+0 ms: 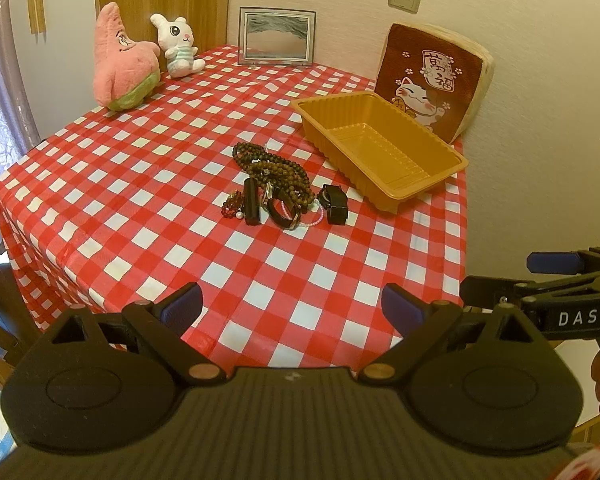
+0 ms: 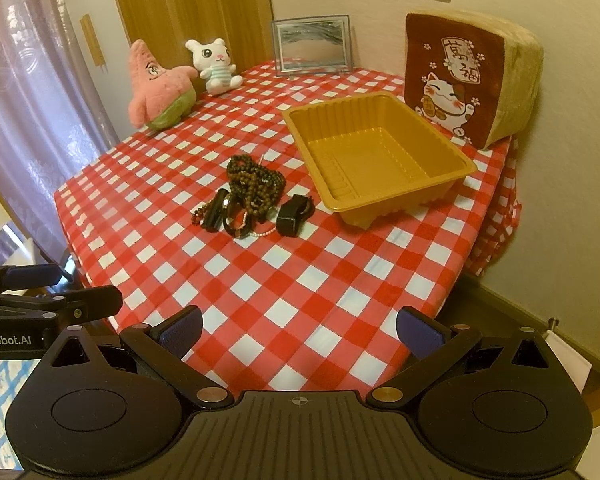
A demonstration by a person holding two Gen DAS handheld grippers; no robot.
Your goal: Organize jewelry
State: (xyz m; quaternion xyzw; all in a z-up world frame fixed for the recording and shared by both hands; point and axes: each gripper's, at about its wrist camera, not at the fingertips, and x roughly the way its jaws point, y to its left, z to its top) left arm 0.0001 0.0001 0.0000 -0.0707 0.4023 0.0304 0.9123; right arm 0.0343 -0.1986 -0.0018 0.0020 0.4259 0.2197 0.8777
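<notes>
A pile of jewelry (image 1: 278, 184) lies mid-table on the red checked cloth: brown bead strands (image 1: 276, 168), a black bangle (image 1: 282, 210), a black tube (image 1: 252, 202), a red bead piece (image 1: 232, 204), a pink bead bracelet (image 1: 314, 220) and a black watch (image 1: 334, 204). The pile also shows in the right wrist view (image 2: 252, 196). An empty orange plastic tray (image 1: 384, 148) (image 2: 376, 156) stands to its right. My left gripper (image 1: 292, 308) is open and empty above the table's near edge. My right gripper (image 2: 300, 330) is open and empty, beside the left one.
At the back stand a pink starfish plush (image 1: 120, 60), a white rabbit plush (image 1: 180, 46), a framed picture (image 1: 276, 36) and a lucky-cat cushion (image 1: 436, 76). The table's right edge (image 1: 464, 220) drops off near the wall. A curtain (image 2: 28, 120) hangs left.
</notes>
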